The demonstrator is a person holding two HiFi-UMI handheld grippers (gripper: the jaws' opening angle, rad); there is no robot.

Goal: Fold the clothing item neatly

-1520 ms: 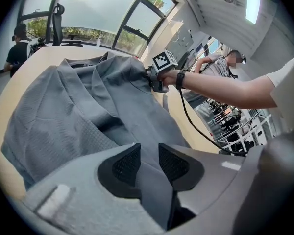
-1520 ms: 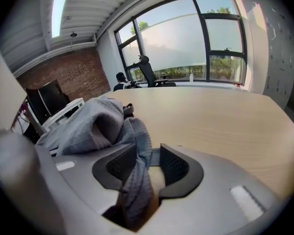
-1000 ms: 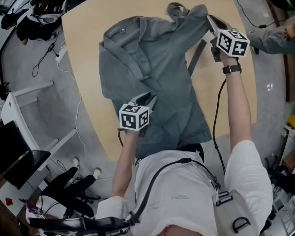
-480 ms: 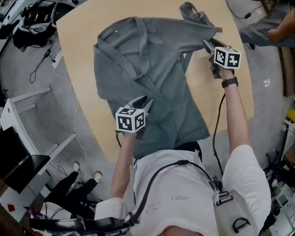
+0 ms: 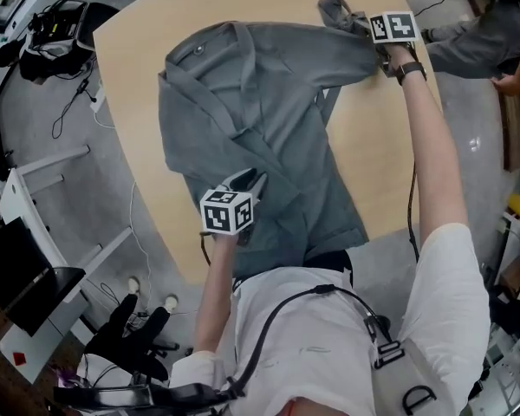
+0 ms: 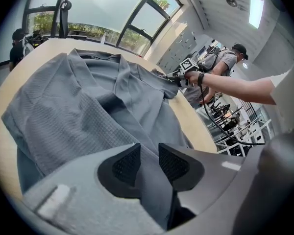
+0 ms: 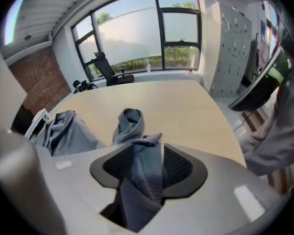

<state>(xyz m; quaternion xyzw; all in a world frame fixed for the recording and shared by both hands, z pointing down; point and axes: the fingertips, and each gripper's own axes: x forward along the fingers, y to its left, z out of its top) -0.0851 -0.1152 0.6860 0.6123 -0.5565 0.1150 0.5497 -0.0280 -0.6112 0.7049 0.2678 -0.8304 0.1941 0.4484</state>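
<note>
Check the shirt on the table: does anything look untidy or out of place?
Yes. The shirt lies askew and creased on the table, not flat. One sleeve ends in a twisted bunch near the far edge, so it is not laid out straight for folding.

Shirt [image 5: 260, 120] fills the table's [image 5: 377, 163] middle; right side bare

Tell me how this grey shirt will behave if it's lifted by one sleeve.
Probably floppy: the grey shirt lies in soft folds, and its sleeve stands crumpled. Likely light for its size, as the cloth looks thin where the left gripper pinches it. It may drag rather than slide cleanly, since the weave looks textured against the wooden table.
</note>
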